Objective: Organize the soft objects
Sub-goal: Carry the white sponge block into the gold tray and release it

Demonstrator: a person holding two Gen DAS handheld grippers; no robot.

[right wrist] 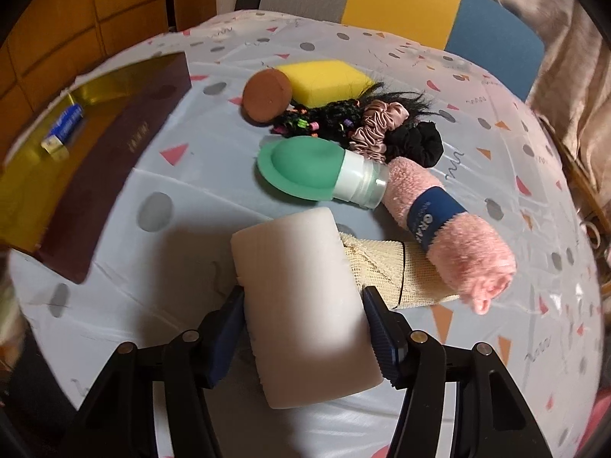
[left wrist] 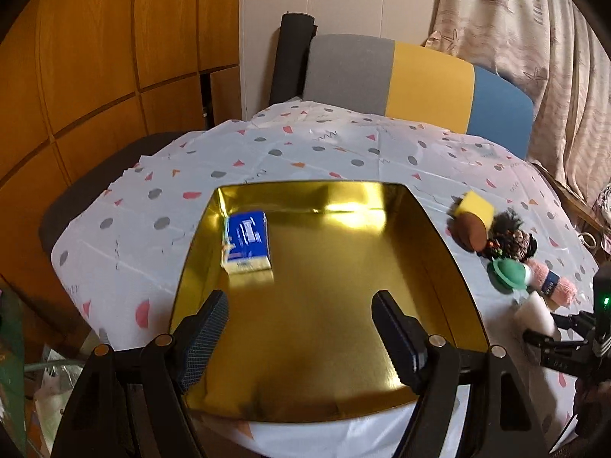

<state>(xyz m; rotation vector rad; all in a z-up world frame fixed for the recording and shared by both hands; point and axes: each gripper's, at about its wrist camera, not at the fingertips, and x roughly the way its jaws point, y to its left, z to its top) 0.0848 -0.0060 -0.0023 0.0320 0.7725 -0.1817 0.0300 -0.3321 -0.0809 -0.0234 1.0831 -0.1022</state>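
Gold tray [left wrist: 439,236]: under the left gripper [left wrist: 301,328], whose jaws stand wide and empty, tilted down over its bare floor. Blue tissue pack [left wrist: 246,242]: in the tray, at eleven o'clock from that gripper. White foam block [right wrist: 301,305]: clamped between the right gripper [right wrist: 303,332] pads, pointing steeply down at the tablecloth [right wrist: 496,122]; pink rolled towel [right wrist: 450,225] at two o'clock.

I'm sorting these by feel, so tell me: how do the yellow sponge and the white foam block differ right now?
The yellow sponge lies free at the far side of the table, while the white foam block sits between the right gripper pads, which press its sides. The yellow sponge is flat and angular; the white foam block is thicker with rounded corners. The sponge touches a brown round pad; the block lies over a cream mesh cloth. Both look soft, and neither is in the gold box.
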